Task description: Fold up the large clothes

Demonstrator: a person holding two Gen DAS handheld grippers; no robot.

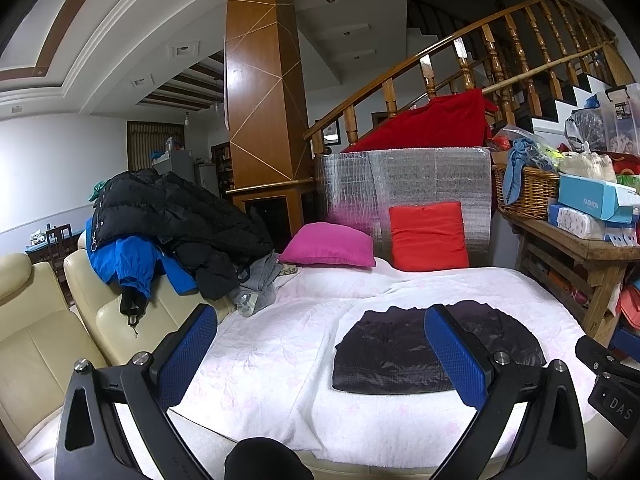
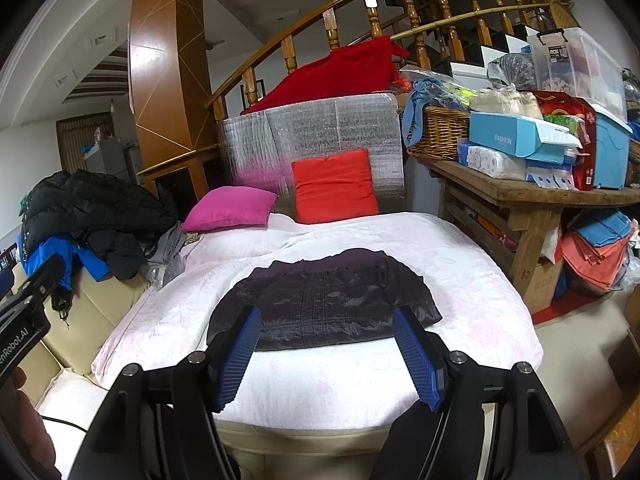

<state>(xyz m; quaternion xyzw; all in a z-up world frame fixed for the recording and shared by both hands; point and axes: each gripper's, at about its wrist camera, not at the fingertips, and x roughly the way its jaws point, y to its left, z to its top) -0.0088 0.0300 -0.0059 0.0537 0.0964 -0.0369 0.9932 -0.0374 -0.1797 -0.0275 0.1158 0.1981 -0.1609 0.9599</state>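
A dark, shiny folded garment [image 1: 436, 352] lies flat on the white bed cover [image 1: 264, 352]; in the right wrist view it [image 2: 324, 300] lies near the bed's front edge. My left gripper [image 1: 320, 320] is open and empty, held above the cover to the left of the garment. My right gripper [image 2: 326, 318] is open and empty, just in front of the garment's near edge. A heap of clothes [image 1: 172, 220], with a black puffy coat and a blue jacket, sits on the cream sofa [image 1: 60, 320] to the left.
A magenta pillow [image 1: 330, 245] and a red pillow [image 1: 428, 236] lean at the head of the bed. A cluttered wooden table [image 2: 532, 196] with a basket and boxes stands on the right. A wooden staircase railing [image 1: 460, 60] runs behind.
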